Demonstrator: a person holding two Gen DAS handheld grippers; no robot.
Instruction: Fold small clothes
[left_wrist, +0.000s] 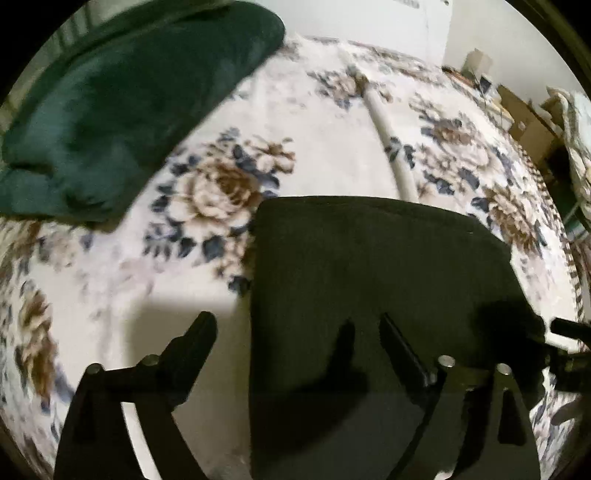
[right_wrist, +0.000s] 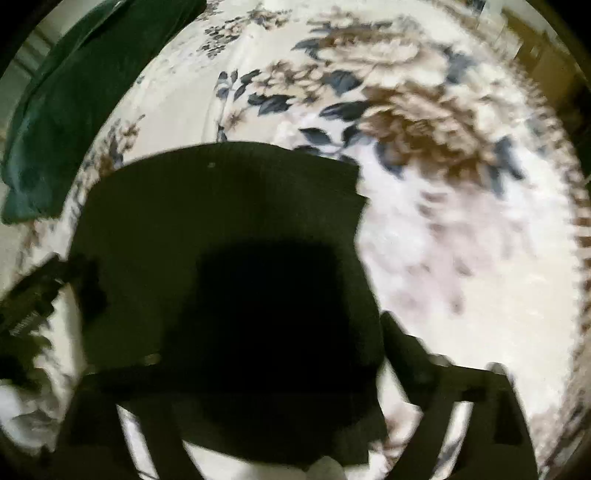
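1. The dark garment (left_wrist: 369, 280) lies flat on the floral blanket (left_wrist: 325, 155), a squarish shape that looks already folded, its near part beneath both tools.
2. The left tool (left_wrist: 295, 325) stands wide open with nothing pinched: one finger over bare blanket beside the garment's left edge, the other over the cloth.
3. The right tool (right_wrist: 266, 332) also reads as spread wide and empty, though only its right finger is clear, just off the garment's right edge; the other is lost against the black cloth.
4. Risk, as I judge it: a finger hovering this near could snag an edge when lifted away and flip the fold open; soft bedding offers little resistance.
5. A green garment (left_wrist: 122, 110) sits towards the blanket's far left, well apart. Dragging the dark one that way could tangle the two.
6. Hard to make out: the right view is blurred, heavy shadow hides the garment's layers, and its near edge is cut off behind the tools.
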